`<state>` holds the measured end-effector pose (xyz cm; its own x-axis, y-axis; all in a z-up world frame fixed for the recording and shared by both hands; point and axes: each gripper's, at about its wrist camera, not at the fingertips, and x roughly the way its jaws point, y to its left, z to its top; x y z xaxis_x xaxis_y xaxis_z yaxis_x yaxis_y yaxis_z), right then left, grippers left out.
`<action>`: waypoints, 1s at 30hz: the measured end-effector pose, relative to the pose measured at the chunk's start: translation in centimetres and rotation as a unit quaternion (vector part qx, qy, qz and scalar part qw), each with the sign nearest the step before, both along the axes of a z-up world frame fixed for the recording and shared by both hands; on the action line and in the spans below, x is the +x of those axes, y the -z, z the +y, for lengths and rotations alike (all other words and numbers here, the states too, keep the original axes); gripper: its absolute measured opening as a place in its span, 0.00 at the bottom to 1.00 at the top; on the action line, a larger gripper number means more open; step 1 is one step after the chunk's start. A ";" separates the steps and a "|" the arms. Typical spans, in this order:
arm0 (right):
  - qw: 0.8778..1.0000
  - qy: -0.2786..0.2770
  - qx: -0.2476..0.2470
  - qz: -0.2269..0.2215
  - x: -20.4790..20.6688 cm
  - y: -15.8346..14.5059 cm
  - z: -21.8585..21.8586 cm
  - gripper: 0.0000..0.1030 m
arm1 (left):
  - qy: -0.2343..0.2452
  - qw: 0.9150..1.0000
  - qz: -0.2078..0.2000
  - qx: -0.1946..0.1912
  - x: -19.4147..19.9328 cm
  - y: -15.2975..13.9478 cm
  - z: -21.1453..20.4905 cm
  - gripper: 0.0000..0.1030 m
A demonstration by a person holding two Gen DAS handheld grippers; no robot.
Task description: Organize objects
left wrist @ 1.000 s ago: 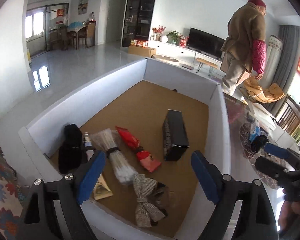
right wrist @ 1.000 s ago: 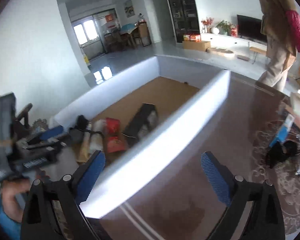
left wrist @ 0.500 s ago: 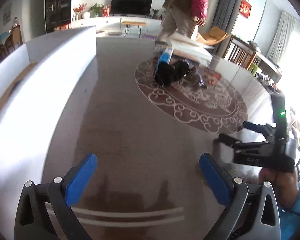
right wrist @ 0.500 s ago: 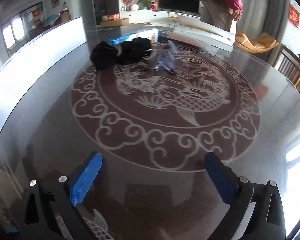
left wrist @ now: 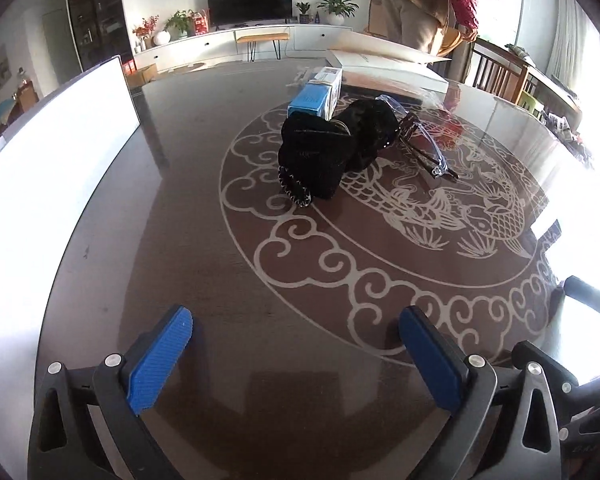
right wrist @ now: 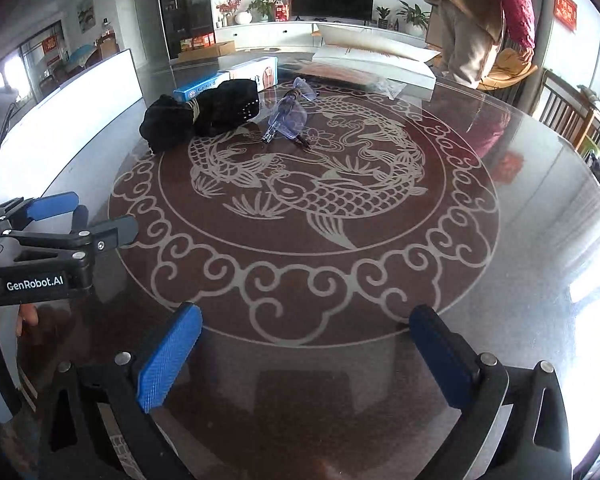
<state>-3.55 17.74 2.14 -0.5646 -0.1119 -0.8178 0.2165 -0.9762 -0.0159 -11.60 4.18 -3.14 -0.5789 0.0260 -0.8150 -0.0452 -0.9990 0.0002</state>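
A black cloth bundle (left wrist: 328,148) (right wrist: 204,114) tied with cord lies at the far left of the fish-patterned glass table (right wrist: 520,200). Behind the bundle lies a blue box (left wrist: 314,98) (right wrist: 202,86), with a white and pink box (right wrist: 256,70) beside it. Clear safety glasses (left wrist: 420,140) (right wrist: 290,114) rest just right of the bundle. My left gripper (left wrist: 296,344) (right wrist: 88,216) is open and empty over the near table edge. My right gripper (right wrist: 306,344) is open and empty too, well short of all the objects.
A white-walled bin (left wrist: 52,152) (right wrist: 72,100) stands along the table's left side. Flat white boards (right wrist: 372,60) and a crumpled plastic bag (right wrist: 388,88) lie at the far edge. A person (right wrist: 484,20) stands behind the table near chairs (left wrist: 500,76).
Both grippers swung away from the white-walled bin and its contents to face the patterned table. The left one kept swinging until the bundle came ahead of it; the right view held still lately.
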 end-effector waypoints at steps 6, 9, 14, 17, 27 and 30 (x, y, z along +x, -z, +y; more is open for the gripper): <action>1.000 0.000 0.000 0.000 0.0 0.0 0.0 1.00 | 0.000 1.000 0.000 0.000 0.0 0.0 0.0 1.00; 1.000 0.000 0.000 0.000 0.0 0.0 0.1 1.00 | 0.000 1.000 0.000 0.000 -0.1 0.0 0.0 1.00; 1.000 0.000 -0.001 0.000 0.2 0.0 0.1 1.00 | 0.000 1.000 0.000 0.000 -0.1 0.0 0.0 1.00; 1.000 0.000 -0.001 0.000 0.2 0.0 0.1 1.00 | 0.000 1.000 0.000 0.000 -0.1 0.0 0.0 1.00; 1.000 0.000 -0.001 0.000 0.2 0.0 0.1 1.00 | 0.000 1.000 0.000 0.000 -0.1 0.1 0.0 1.00; 1.000 0.000 -0.001 0.000 0.2 0.0 0.1 1.00 | 0.001 1.000 0.000 0.000 -0.1 0.0 0.0 1.00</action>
<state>-3.37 17.85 2.11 -0.5652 -0.1136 -0.8171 0.2167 -0.9761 -0.0141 -11.75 4.15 -3.19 -0.5790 0.0268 -0.8149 -0.0463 -0.9989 0.0001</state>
